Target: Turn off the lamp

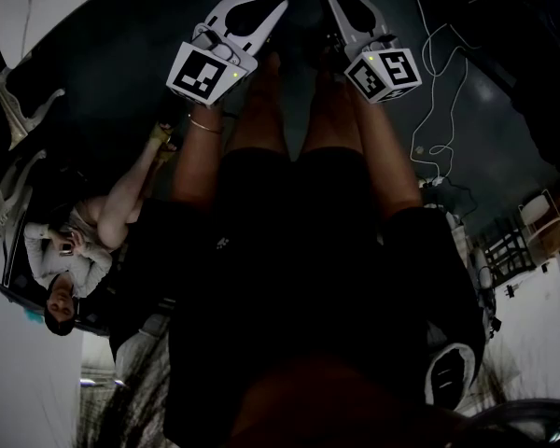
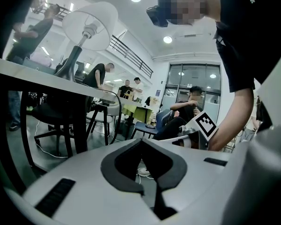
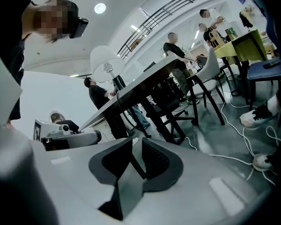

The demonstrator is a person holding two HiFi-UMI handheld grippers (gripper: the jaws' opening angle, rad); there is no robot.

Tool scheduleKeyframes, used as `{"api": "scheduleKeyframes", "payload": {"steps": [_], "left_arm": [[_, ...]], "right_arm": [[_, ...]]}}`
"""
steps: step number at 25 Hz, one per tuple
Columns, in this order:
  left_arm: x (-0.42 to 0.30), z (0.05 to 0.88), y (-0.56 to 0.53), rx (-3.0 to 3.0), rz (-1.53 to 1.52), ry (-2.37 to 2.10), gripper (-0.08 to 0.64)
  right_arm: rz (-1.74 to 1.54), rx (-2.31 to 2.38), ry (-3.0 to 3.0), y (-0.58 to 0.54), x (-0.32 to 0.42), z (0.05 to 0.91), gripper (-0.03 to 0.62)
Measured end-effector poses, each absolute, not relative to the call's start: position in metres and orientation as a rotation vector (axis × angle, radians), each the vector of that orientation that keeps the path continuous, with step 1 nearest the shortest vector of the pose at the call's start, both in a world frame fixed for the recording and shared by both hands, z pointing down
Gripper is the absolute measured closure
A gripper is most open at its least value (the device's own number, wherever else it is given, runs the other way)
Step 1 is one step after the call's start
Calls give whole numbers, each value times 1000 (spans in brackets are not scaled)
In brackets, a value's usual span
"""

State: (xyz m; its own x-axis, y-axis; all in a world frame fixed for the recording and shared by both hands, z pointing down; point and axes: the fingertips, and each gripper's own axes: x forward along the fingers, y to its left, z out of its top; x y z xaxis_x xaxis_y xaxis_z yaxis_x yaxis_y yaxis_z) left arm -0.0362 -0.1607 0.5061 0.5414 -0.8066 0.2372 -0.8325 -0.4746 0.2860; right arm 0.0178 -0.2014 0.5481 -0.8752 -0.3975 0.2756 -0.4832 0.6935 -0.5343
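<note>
The left gripper (image 2: 141,140) is clenched: its jaw tips are pressed together and nothing is held between them. Through the hollow behind the tips a strip of floor and a white shoe (image 2: 143,171) are seen. The right gripper (image 3: 135,143) is released: its jaws are kept a little apart, and only floor is seen in the narrow gap.

In the head view the 2 grippers are found side by side at the top centre, held out over the dark floor (image 1: 121,73) beyond the person's knees. Each gripper is caught in the other's view: the right one's marker cube (image 2: 206,124) at the centre right of the left gripper view, and the left one's body at the centre left of the right gripper view.

The lamp (image 2: 90,24) is placed at the upper left of the left gripper view, its white shade tilted on a dark stem. It stands on a table (image 2: 33,76), well apart from both grippers and higher than them. In the right gripper view it is seen above and left of centre, at the same table's far end. Dark chairs (image 3: 178,107) are tucked under the table. White cables (image 3: 234,159) are strewn over the floor at the right. A seated person (image 1: 70,259) is seen at the lower left of the head view, and several standing people are seen in the background.
</note>
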Motion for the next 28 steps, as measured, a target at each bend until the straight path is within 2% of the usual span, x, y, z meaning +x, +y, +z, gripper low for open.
{"api": "scheduleKeyframes", "payload": {"steps": [5,11,17,22,28], "left_arm": [[-39,507,-160,2408,96,-1363,552],[-34,498,-159,2410,78,-1377,552],[-37,486,-164,2352,42,-1442,552],[-35,473,-165,2427,220,-1475,552],[-38,446,-174,2396,128,-1522,552]], "right_arm": [[928,719,-2786,-202,15,543,531],[935,723,-2803,-203,21,532,589],[930,684,-2837,-205,21,507,591],[908,644,-2857,-209,17,479,591],[862,606,-2869,-214,16,451,591]]}}
